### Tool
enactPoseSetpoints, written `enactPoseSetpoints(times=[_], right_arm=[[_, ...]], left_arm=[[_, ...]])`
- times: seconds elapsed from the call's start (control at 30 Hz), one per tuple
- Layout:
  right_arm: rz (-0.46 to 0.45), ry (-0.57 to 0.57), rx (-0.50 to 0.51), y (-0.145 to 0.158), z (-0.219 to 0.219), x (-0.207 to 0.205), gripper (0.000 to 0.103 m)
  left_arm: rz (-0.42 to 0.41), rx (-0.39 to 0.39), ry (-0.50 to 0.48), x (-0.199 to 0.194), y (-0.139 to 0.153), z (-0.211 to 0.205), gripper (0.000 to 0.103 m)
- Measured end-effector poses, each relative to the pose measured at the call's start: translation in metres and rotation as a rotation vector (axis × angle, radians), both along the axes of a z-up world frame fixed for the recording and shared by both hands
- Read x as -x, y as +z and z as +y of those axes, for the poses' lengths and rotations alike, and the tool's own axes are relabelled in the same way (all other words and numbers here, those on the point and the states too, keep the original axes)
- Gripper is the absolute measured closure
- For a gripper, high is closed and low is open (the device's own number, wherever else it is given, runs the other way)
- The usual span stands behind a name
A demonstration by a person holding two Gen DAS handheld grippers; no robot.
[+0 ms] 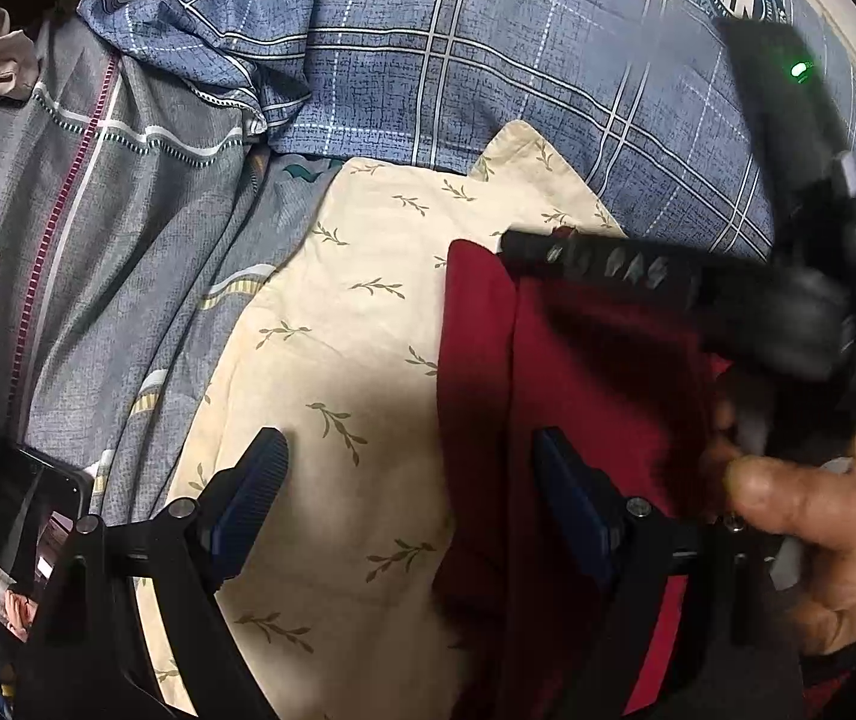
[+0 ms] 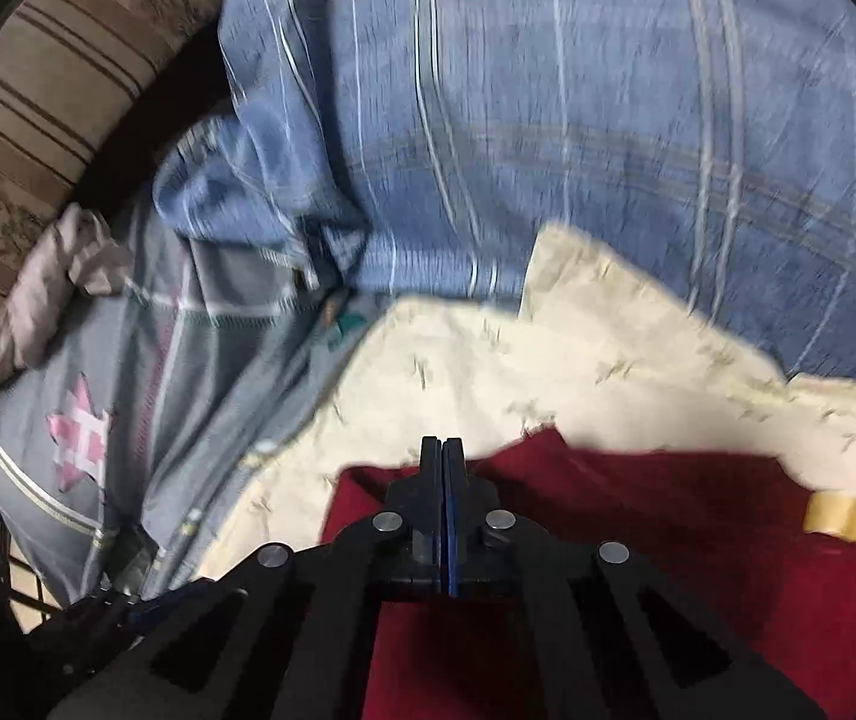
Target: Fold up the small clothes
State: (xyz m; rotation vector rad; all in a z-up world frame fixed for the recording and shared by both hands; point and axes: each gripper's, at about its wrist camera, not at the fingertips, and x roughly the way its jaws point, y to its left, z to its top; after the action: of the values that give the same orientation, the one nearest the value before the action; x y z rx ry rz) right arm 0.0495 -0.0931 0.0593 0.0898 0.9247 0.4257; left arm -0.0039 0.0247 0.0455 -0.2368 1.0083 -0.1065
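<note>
A dark red garment [image 1: 578,372] lies folded on a cream cloth with a leaf print [image 1: 356,330], spread over the bed. My left gripper [image 1: 410,456] stands open above them, one finger over the cream cloth and the other over the red garment's left edge, with nothing gripped. My right gripper [image 2: 443,444] is shut, its fingers pressed flat together at the far edge of the red garment [image 2: 668,540]. Whether fabric is pinched between them does not show. In the left wrist view the right gripper [image 1: 512,240] lies across the garment's top edge, held by a hand [image 1: 818,528].
A blue plaid sheet [image 1: 488,60] covers the bed beyond the cloths, with a grey quilt [image 1: 128,240] bunched at the left. A phone [image 1: 38,510] lies at the lower left. A yellowish tape roll [image 2: 839,516] sits on the red garment's right. A crumpled beige cloth [image 2: 50,288] lies far left.
</note>
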Motion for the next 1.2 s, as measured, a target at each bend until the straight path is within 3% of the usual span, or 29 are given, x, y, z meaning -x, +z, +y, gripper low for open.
enactPoseSetpoints(times=[0.03, 0.13, 0.23, 0.27, 0.4, 0.57, 0.67, 0.73, 0.83, 0.87, 0.9, 1.07, 1.2], right_arm=[[0.000, -0.003, -0.002, 0.000, 0.000, 0.002, 0.103], [0.009, -0.017, -0.063, 0.010, -0.010, 0.012, 0.089], [0.025, -0.017, -0.073, 0.022, -0.016, 0.020, 0.038], [0.027, -0.020, -0.048, 0.023, -0.014, 0.020, 0.032], [0.078, 0.017, 0.040, 0.014, 0.002, 0.014, 0.032], [0.079, 0.038, 0.120, -0.001, 0.020, 0.005, 0.026], [0.059, 0.045, 0.173, -0.009, 0.026, 0.002, 0.026], [0.039, 0.059, 0.176, -0.011, 0.023, 0.003, 0.032], [0.031, 0.051, 0.124, -0.006, 0.009, 0.005, 0.060], [0.028, 0.056, 0.094, -0.003, 0.005, 0.007, 0.077], [0.021, 0.054, 0.074, 0.001, 0.002, 0.010, 0.083], [-0.042, 0.016, -0.004, 0.025, -0.016, 0.025, 0.089], [-0.039, -0.005, -0.039, 0.034, -0.024, 0.023, 0.091]], left_arm=[[0.001, 0.003, 0.000, 0.000, 0.000, 0.001, 0.019], [0.003, 0.004, 0.001, -0.001, 0.000, 0.001, 0.019], [-0.001, -0.006, 0.000, 0.000, 0.001, 0.000, 0.019], [-0.002, -0.005, 0.001, 0.000, 0.001, 0.000, 0.018], [0.000, -0.003, 0.003, 0.000, 0.000, 0.000, 0.018], [-0.001, -0.016, 0.003, 0.000, 0.001, -0.001, 0.019], [0.011, 0.003, 0.010, -0.002, -0.001, 0.002, 0.018], [0.005, -0.005, 0.006, -0.002, -0.001, 0.001, 0.018], [-0.001, -0.005, 0.000, -0.001, 0.000, 0.000, 0.018], [-0.002, 0.001, -0.001, -0.001, 0.001, 0.000, 0.018], [-0.005, 0.010, -0.004, -0.001, 0.001, 0.000, 0.018], [-0.019, 0.132, -0.074, 0.004, 0.005, -0.008, 0.018], [0.010, 0.124, -0.100, 0.002, -0.002, -0.019, 0.019]])
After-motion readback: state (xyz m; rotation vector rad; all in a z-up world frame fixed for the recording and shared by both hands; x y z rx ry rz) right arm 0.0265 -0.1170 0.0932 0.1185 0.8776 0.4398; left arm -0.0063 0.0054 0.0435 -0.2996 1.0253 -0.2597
